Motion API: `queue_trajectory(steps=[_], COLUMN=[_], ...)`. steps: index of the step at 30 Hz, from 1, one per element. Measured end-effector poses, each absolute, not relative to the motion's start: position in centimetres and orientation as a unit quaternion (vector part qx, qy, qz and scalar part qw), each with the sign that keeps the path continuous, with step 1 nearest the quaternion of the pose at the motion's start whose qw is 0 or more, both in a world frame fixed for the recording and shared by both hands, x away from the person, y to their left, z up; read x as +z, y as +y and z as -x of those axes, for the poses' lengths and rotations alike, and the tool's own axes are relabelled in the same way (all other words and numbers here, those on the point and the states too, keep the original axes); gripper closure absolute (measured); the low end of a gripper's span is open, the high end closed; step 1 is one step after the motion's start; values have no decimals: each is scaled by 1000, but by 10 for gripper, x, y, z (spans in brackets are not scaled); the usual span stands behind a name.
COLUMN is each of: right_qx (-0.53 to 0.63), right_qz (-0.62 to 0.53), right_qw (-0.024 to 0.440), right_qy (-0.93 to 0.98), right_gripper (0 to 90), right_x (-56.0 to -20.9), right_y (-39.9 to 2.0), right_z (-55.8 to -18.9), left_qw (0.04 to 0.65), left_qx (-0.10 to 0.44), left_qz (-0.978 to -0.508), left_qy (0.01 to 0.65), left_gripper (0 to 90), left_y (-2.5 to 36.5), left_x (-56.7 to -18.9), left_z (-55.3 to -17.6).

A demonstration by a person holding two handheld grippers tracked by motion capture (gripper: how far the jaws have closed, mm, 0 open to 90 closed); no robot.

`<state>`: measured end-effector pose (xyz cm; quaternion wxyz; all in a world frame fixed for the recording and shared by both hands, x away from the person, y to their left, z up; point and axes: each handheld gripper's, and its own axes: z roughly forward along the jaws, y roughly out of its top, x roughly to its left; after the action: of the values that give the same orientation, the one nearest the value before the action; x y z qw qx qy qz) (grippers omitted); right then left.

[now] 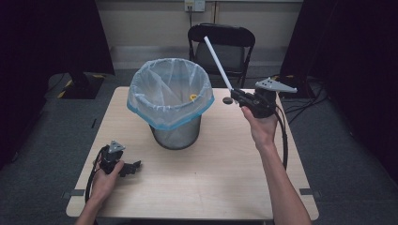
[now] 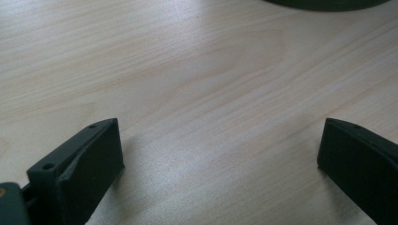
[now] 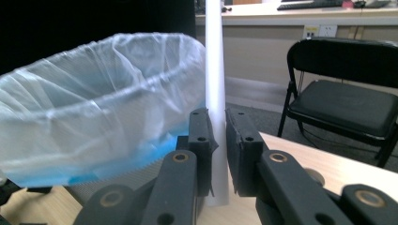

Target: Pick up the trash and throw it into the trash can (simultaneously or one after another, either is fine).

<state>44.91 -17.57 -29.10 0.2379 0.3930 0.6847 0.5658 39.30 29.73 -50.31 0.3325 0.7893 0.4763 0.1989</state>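
A white tube (image 1: 217, 61) is clamped at its lower end by the right gripper (image 1: 236, 95) right of centre in the high view, slanting up-left beside the lined bin (image 1: 170, 101), while the left gripper (image 1: 133, 166) is rested spread and empty on the table (image 1: 220, 168) at lower left

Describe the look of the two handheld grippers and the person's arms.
Both the left gripper and the right gripper are black, each with two blocky flat-faced jaws that have small screw holes. Brass-coloured pivot pins show on the right gripper's linkage arms. Each gripper carries a grey three-cornered plate on top and trails a black cable. The forearms are bare, with no sleeves in the high view.
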Motion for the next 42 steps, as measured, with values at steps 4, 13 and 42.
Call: queue_trajectory(steps=[4, 13, 42], right_qx=[572, 593, 625], right_qz=[-381, -354, -293], right_qw=[236, 224, 196], right_qy=[687, 688, 697], right_gripper=[814, 813, 814], right_x=[-281, -265, -227], right_y=[-170, -157, -99], right_z=[-449, -449, -466], left_qw=[332, 333, 333], left_qx=[199, 198, 198], left_qz=[-789, -789, -789], left_qy=[476, 476, 476], left_gripper=[0, 0, 0], left_y=[297, 297, 297], left_x=[-503, -503, -503], left_z=[-393, -393, -393])
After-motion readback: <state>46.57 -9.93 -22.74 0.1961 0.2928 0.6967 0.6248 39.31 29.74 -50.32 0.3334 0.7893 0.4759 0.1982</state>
